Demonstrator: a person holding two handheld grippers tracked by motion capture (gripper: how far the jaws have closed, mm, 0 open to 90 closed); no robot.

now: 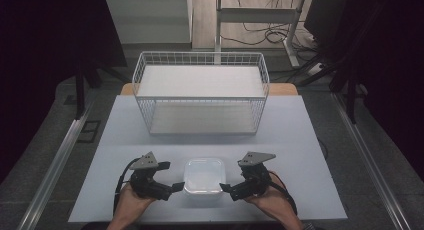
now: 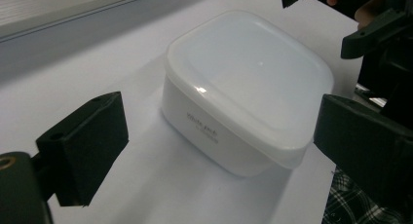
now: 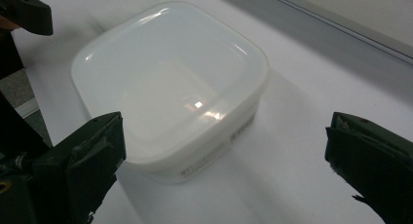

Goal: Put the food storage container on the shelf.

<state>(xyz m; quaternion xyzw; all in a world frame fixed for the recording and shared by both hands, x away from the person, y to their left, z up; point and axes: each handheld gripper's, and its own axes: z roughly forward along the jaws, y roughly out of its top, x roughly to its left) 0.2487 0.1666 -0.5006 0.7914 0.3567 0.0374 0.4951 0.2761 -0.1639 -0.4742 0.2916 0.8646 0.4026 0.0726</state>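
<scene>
Pale grey worktop (image 1: pixel 300 140) carries one white wire basket (image 1: pixel 200 92) toward its far edge and one lidded white plastic container (image 1: pixel 203 176) by the near edge. Two hands angle inward either side of it: left gripper (image 1: pixel 170 177) and right gripper (image 1: pixel 231 184), both spread wide, holding nothing.

High view: fixed above person's side, faces forward and down, takes in whole white table (image 1: pixel 300 140) from well back, wire basket (image 1: pixel 200 92) at far end. Left gripper view: low, close, looks rightward across lidded white container (image 2: pixel 243 87). Right gripper view: low, close, looks leftward across same container (image 3: pixel 170 83). All three views share container (image 1: pixel 203 176) and surrounding tabletop.
</scene>
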